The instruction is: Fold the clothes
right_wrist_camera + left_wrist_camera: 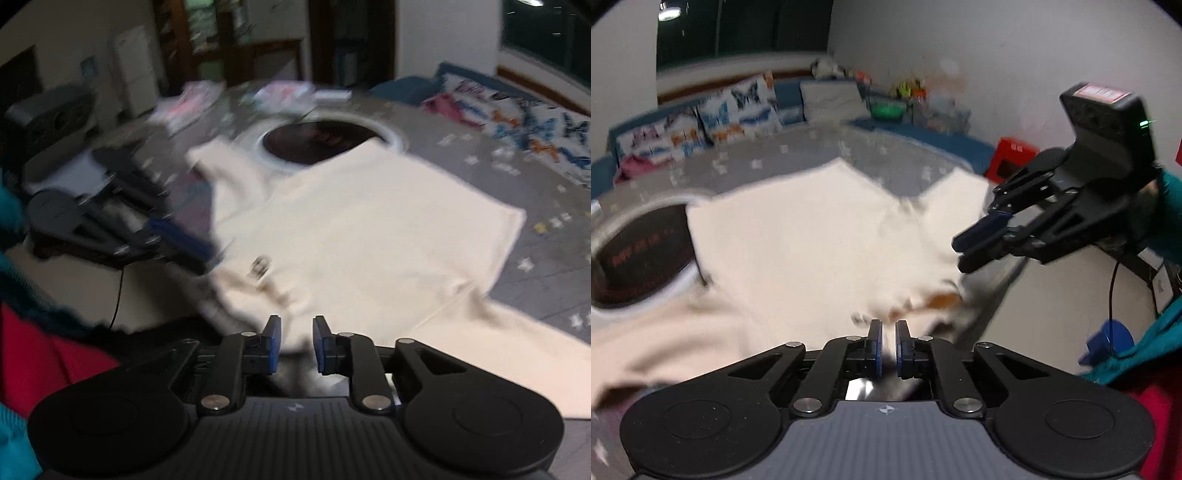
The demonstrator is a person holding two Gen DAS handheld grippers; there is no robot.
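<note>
A cream T-shirt (820, 236) lies spread on a grey star-patterned table; it also shows in the right wrist view (369, 229), with a label near its collar (260, 266). My left gripper (888, 328) sits at the shirt's near edge, its fingers close together with cream cloth between them. It also shows in the right wrist view (199, 254) at the collar. My right gripper (296, 332) is a little open over the collar edge, with nothing clearly gripped. It also shows in the left wrist view (964, 251) at the shirt's right side.
A round dark inset with a white rim (639, 251) sits in the table, partly under the shirt, and shows in the right wrist view (325, 136). Butterfly cushions (731, 107) line a blue bench behind. Papers (280, 92) lie at the far side.
</note>
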